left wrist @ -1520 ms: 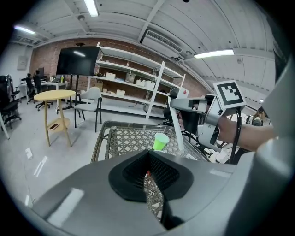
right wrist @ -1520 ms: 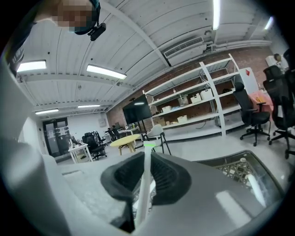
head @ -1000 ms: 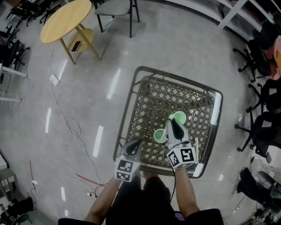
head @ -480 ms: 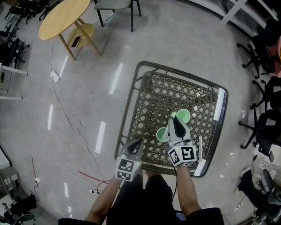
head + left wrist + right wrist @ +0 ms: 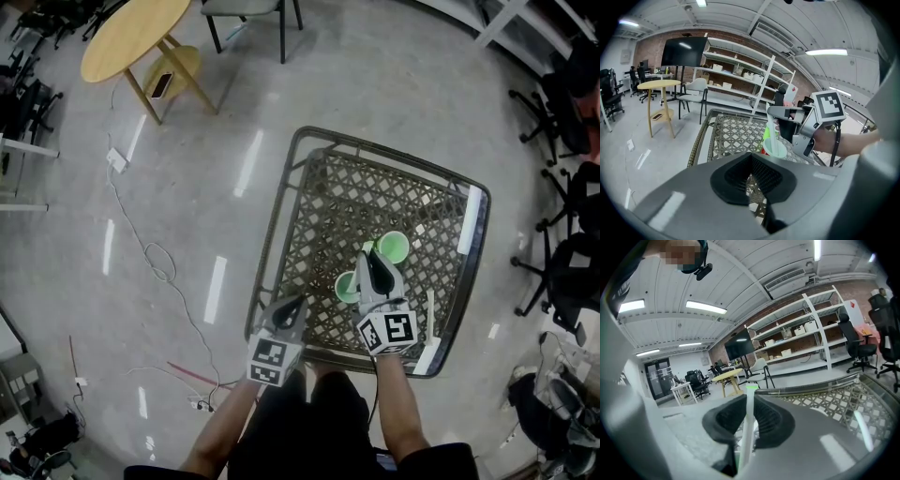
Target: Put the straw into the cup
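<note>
Pale plastic straw (image 5: 748, 437) with a green tip is pinched in my right gripper (image 5: 369, 255), its lower end apparently inside the nearer green plastic cup (image 5: 346, 288), at 7 o'clock from its twin (image 5: 393, 247) on the lattice table (image 5: 281, 216), not yet released; my left gripper (image 5: 289, 310) is closed, empty.

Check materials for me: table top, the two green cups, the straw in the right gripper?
Table: open woven lattice, wicker or plastic rattan by the look, in a dark frame, probably metal.
Far cup and near cup: pale green, smooth, seemingly slightly translucent; likely thin plastic.
Straw: opaque matte white, green tip; paper or plastic, can't tell.
</note>
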`<state>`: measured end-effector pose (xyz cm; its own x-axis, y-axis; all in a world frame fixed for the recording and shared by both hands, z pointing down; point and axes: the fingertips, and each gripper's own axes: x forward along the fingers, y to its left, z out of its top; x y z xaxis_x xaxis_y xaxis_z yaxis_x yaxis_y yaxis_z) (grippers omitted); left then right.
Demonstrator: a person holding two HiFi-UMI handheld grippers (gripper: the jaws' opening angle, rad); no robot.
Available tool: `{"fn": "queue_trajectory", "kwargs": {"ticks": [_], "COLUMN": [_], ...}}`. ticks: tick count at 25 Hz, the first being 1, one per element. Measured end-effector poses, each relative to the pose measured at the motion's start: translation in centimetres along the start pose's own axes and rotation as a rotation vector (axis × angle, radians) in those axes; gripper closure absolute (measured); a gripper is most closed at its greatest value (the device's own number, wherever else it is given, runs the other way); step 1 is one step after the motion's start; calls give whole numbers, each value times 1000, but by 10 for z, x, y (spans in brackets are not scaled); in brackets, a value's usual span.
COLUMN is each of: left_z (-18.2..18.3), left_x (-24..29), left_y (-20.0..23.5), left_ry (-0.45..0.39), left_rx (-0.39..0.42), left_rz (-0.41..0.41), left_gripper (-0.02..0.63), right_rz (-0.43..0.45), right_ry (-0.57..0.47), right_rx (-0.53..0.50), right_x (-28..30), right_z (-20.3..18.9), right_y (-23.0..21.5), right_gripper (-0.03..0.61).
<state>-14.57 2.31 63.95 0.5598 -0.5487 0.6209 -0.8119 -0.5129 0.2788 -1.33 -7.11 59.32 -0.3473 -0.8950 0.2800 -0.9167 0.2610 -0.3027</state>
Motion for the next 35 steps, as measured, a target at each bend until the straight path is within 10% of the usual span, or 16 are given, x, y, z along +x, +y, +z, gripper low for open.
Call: {"fn": "queue_trajectory", "kwargs": {"ticks": [35], "left_z": [74], "left_x": [-54], "left_y": [-45], "left_ry": [-129], "left_rx": [93], "left_rz": [-25], "left_gripper": [607], "right_rz": [-15], "right_ry": [-29], "right_rx": [-44], "right_x": [-76], "right_z": [66], "right_y": [25], "right_gripper": [497]}}
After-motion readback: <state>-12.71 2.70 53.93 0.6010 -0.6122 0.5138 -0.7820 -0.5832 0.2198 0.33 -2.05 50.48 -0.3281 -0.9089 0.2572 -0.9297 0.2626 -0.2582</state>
